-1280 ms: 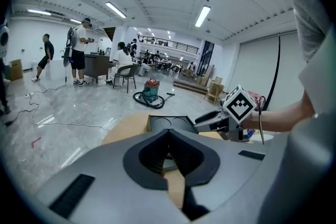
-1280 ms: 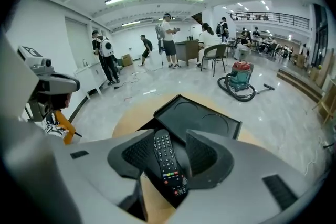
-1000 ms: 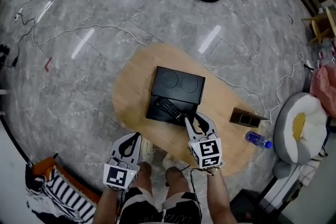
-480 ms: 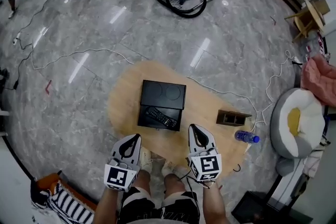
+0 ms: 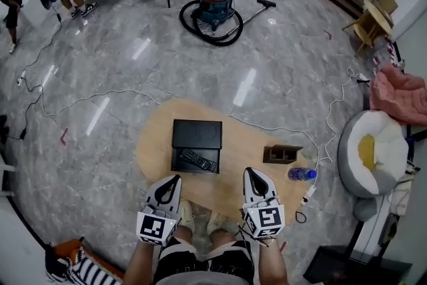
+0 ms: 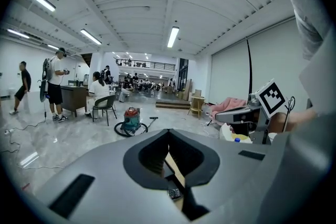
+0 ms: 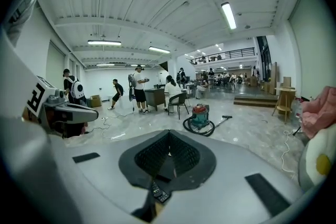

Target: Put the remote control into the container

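Left tool (image 5: 175, 178): jaws together, nothing between them; I hold it above the near edge of the desk (image 5: 240, 143), touching nothing.
Right tool (image 5: 249, 171): jaws together too, and empty; it hangs beside the left one, also clear of the desk top.
Remote (image 5: 198, 159): lies slanted inside the container (image 5: 176, 165), in its near tray. I see it through the gap behind each tool's closed jaws.
Container: black, on the left half of the desk, with its lid (image 5: 197, 134) open on the far side.
Desk: oval, pale wood. To the right of the container stand a brown box (image 5: 281, 154) and, near the right end, a bottle (image 5: 301, 174).
Floor: grey marble with a white cable (image 5: 80, 100) trailing across it. A vacuum (image 5: 213, 3) sits well beyond the desk, and a white cushion (image 5: 370, 153) to its right.
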Demonstrator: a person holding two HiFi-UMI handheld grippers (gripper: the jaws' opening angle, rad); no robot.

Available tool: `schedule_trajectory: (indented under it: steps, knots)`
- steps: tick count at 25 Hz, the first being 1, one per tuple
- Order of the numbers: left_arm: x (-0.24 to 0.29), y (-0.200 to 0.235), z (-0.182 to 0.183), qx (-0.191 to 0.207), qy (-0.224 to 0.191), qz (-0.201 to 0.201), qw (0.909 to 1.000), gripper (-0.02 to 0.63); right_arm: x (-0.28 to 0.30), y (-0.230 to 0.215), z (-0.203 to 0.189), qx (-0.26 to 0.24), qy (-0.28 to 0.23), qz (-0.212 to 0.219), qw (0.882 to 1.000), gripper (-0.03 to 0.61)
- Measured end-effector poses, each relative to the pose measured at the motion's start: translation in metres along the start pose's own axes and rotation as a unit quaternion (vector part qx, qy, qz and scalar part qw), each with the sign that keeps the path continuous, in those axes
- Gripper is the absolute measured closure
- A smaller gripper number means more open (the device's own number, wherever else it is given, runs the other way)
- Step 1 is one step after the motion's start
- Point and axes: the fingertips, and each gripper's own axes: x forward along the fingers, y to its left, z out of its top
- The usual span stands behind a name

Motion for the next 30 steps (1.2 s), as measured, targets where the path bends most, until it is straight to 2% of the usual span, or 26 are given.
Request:
schedule_trajectory:
  steps: [8, 17, 21, 25, 30]
  knots:
    - [-0.027, -0.016, 0.039, 0.013, -0.027, -0.001, 0.9996, 0.606, -0.044, -0.006, 0.032, 0.006, -0.024, -0.021, 0.999, 0.568]
    - [-0.051, -0.028, 0.066, 0.019, -0.05, -0.011, 0.9985, 0.606, -0.08, 0.006, 0.039, 0.013, -0.035, -0.034, 0.999, 0.568]
    - [-0.055, -0.035, 0.067, 0.03, -0.049, -0.024, 0.9981, 0.606, -0.087, 0.009, 0.036, 0.014, -0.038, -0.034, 0.999, 0.568]
    - [-0.055, -0.039, 0.068, 0.022, -0.056, -0.03, 0.9978, 0.606, -0.093, 0.007, 0.034, 0.02, -0.04, -0.042, 0.998, 0.568]
    - [-0.047, -0.055, 0.061, 0.039, -0.048, -0.05, 0.9968, 0.606, -0.111, -0.011, 0.016, 0.034, -0.032, -0.072, 0.996, 0.568]
